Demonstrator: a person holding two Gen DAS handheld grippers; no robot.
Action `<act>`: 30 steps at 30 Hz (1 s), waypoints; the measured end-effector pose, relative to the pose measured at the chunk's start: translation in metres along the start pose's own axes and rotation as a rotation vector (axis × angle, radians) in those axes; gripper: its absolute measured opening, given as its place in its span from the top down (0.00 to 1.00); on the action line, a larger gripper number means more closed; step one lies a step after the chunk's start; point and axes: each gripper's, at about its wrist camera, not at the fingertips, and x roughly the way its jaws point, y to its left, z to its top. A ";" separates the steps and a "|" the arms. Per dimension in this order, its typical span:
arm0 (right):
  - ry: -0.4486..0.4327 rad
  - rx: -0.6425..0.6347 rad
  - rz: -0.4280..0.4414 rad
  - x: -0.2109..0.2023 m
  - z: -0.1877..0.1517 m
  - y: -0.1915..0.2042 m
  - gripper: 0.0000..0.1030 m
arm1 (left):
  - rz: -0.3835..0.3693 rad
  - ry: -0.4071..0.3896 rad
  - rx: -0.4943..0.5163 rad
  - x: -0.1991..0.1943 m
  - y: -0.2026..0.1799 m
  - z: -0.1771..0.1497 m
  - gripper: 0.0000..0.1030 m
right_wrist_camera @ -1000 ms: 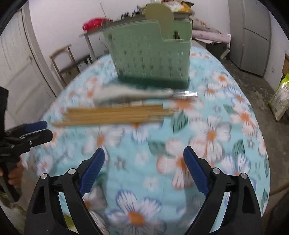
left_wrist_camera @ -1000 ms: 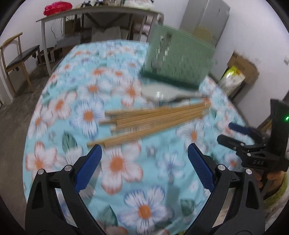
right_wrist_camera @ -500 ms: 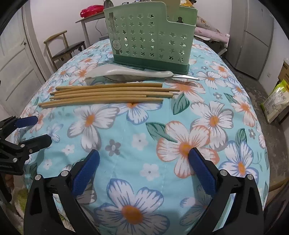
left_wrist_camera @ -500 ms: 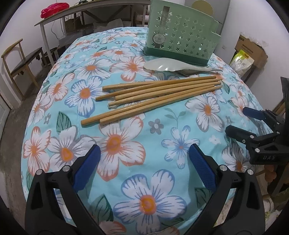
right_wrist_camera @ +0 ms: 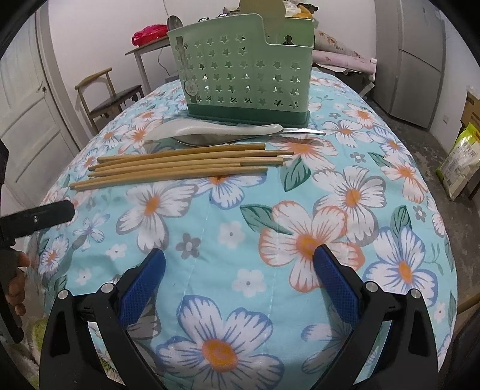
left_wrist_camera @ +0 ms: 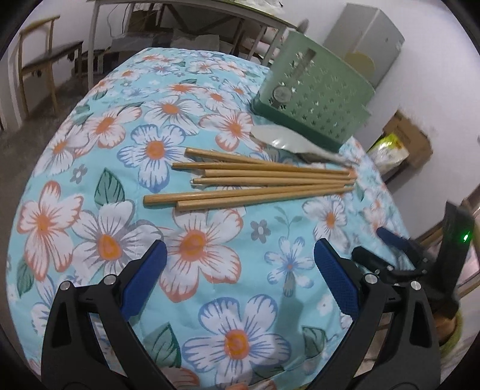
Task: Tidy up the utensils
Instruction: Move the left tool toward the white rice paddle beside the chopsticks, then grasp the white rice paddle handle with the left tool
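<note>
Several wooden chopsticks (left_wrist_camera: 264, 183) (right_wrist_camera: 186, 166) lie side by side on the floral tablecloth (left_wrist_camera: 210, 255). Behind them lie a pale ceramic spoon (right_wrist_camera: 216, 129) (left_wrist_camera: 288, 141) and a metal spoon (right_wrist_camera: 210, 139). A green perforated utensil caddy (right_wrist_camera: 243, 78) (left_wrist_camera: 312, 96) stands upright behind the spoons. My left gripper (left_wrist_camera: 240, 270) is open and empty, above the cloth short of the chopsticks. My right gripper (right_wrist_camera: 240, 270) is open and empty, also short of them; it shows at the right of the left wrist view (left_wrist_camera: 390, 255).
The round table drops off at its edges (right_wrist_camera: 444, 270). A wooden chair (right_wrist_camera: 111, 96) and a door (right_wrist_camera: 27, 120) are to the left. A grey cabinet (right_wrist_camera: 420, 60), a cardboard box (left_wrist_camera: 411, 138) and a bag (right_wrist_camera: 459, 162) stand right. A desk (left_wrist_camera: 180, 18) stands behind.
Both grippers stay open and empty. The left view has swung and moved closer to the chopsticks. The right view has shifted slightly nearer the table.
</note>
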 end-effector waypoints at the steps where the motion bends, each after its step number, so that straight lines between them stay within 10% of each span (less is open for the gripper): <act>1: -0.004 0.000 0.000 0.000 0.000 0.000 0.06 | -0.009 -0.002 -0.011 0.000 0.001 0.000 0.08; 20: -0.013 0.035 0.059 -0.005 0.000 -0.009 0.06 | -0.106 0.011 -0.100 -0.003 0.019 0.006 0.08; 30: -0.020 0.010 0.051 -0.005 -0.003 -0.007 0.06 | -0.010 -0.094 0.130 -0.023 -0.016 0.019 0.08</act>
